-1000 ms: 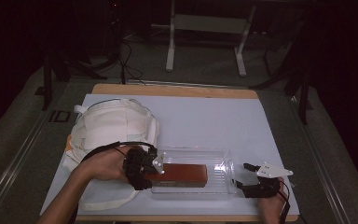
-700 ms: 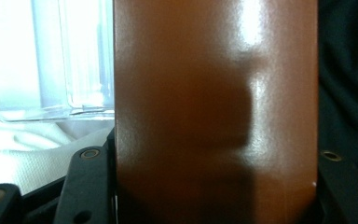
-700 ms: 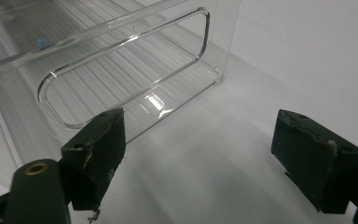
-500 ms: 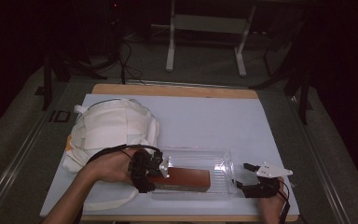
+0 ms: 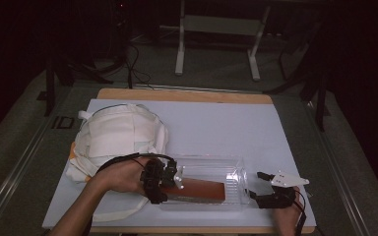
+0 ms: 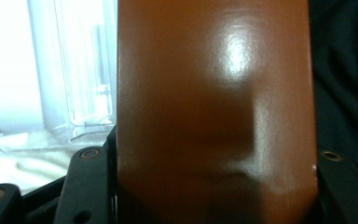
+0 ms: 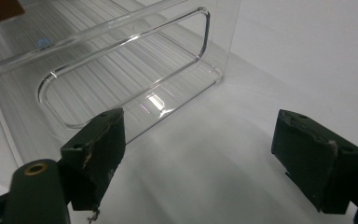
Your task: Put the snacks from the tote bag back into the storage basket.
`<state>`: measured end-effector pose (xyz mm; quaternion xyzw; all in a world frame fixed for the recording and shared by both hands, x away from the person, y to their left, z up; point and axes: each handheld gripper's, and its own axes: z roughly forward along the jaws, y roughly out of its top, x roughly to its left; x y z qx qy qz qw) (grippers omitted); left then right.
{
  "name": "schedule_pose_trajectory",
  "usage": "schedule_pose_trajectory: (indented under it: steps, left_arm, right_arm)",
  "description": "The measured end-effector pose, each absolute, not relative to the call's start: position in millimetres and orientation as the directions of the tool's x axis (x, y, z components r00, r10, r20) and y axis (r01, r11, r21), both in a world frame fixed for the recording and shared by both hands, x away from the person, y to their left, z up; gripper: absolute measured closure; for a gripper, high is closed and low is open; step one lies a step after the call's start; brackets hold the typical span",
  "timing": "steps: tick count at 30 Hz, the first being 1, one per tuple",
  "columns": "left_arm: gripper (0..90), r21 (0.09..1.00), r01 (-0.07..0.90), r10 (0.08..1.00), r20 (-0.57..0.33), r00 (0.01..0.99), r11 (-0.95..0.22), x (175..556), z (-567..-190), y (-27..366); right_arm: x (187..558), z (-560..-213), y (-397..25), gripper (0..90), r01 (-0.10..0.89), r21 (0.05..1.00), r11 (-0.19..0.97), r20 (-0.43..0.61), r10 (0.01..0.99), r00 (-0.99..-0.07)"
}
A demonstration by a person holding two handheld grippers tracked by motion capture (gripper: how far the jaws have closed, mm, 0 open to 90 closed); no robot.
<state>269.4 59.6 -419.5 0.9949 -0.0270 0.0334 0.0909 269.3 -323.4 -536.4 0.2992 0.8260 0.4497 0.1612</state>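
A clear plastic bin [image 5: 211, 182] lies near the table's front edge. A flat glossy brown block [image 5: 197, 190] rests inside it, lying lengthwise. My left gripper [image 5: 165, 179] is shut on the block's left end, and in the left gripper view the brown block [image 6: 214, 112] sits tight between the two black jaws, with the clear bin [image 6: 70, 70] to its left. My right gripper [image 5: 257, 189] stands open just outside the bin's right end. In the right gripper view the bin's handle cut-out [image 7: 126, 65] is ahead of the open right gripper [image 7: 205, 144], with nothing between its jaws.
A white cloth bag [image 5: 118, 137] with straps lies at the left of the white table sheet [image 5: 216, 123], touching my left hand. The sheet's far half is bare. Dark floor, cables and a white stand leg [image 5: 179, 44] lie beyond the table.
My left gripper has pushed the brown block to the right, deeper into the clear bin. The right gripper has stayed at the bin's right end.
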Motion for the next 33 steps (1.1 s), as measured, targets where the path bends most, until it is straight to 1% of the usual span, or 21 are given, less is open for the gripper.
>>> schedule_pose_trajectory:
  steps: [9, 13, 19, 25, 30, 33]
  left_arm:
    - [42.8, 0.191, -0.079, -0.064, 0.082, 0.995, -0.978, 270, -417, 46]
    - [42.7, 0.193, -0.071, -0.057, 0.075, 0.996, -0.979, 269, -419, 41]
    - [42.0, 0.185, -0.084, -0.070, 0.079, 0.994, -0.979, 271, -418, 35]
    - [40.4, 0.187, -0.068, -0.059, 0.052, 0.997, -0.980, 272, -419, 32]
    - [39.2, 0.210, -0.065, -0.058, 0.043, 0.997, -0.975, 271, -416, 32]
    - [38.8, 0.202, -0.063, -0.057, 0.033, 0.998, -0.977, 270, -416, 30]
  right_arm:
    - [269, -536, -323, 17.4, 0.350, 0.839, 0.416, 0.003, 0.639, -0.769]
    - [270, -536, -323, 16.9, 0.350, 0.839, 0.417, 0.004, 0.638, -0.770]
    - [269, -537, -323, 16.8, 0.351, 0.837, 0.420, 0.003, 0.637, -0.771]
    - [269, -537, -323, 16.8, 0.352, 0.836, 0.421, 0.004, 0.637, -0.771]
    - [270, -537, -323, 16.8, 0.353, 0.835, 0.421, 0.005, 0.637, -0.771]
    - [270, -537, -323, 16.8, 0.355, 0.834, 0.421, 0.007, 0.637, -0.771]
